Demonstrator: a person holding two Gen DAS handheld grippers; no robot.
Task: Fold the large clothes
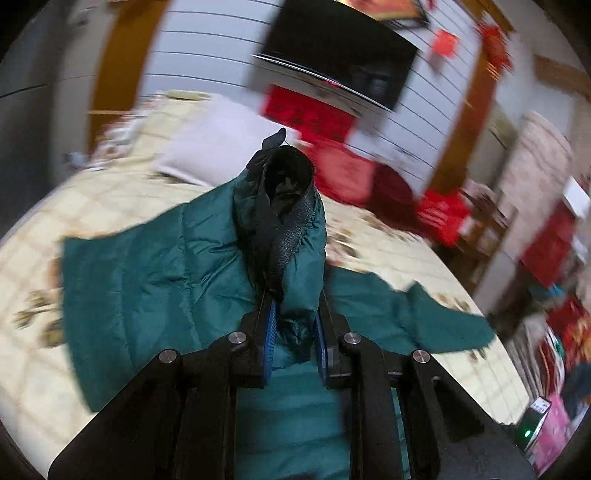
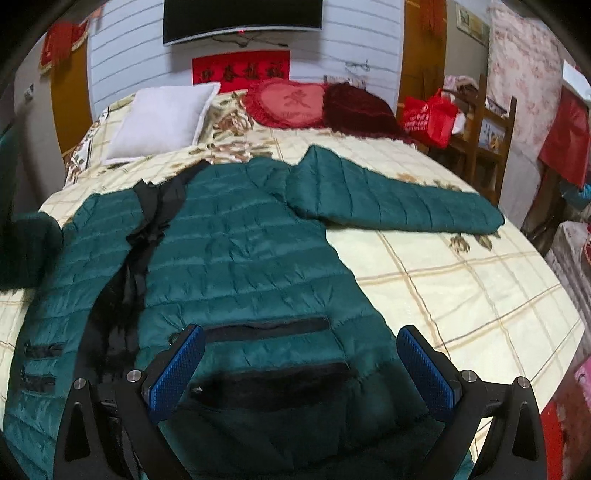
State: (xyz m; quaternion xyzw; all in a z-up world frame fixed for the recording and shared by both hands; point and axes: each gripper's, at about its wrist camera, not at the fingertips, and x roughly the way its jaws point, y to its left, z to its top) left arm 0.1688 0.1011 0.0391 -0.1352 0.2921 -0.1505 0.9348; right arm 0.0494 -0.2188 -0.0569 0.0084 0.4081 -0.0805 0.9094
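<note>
Bed (image 2: 461,280) carries jacket (image 2: 240,236); my left claw (image 1: 295,328) pinches its cuff (image 1: 288,206) for folding inward, right claw (image 2: 303,365) hovers wide.

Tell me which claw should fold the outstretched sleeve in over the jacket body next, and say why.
Right. The right claw is open and free above the jacket hem, on the same side as the outstretched sleeve lying flat on the bed. The left claw is shut on the other sleeve's cuff.

A home bedroom: bed (image 2: 461,295), pillow (image 2: 159,118), wall-mounted television (image 2: 242,16).
</note>
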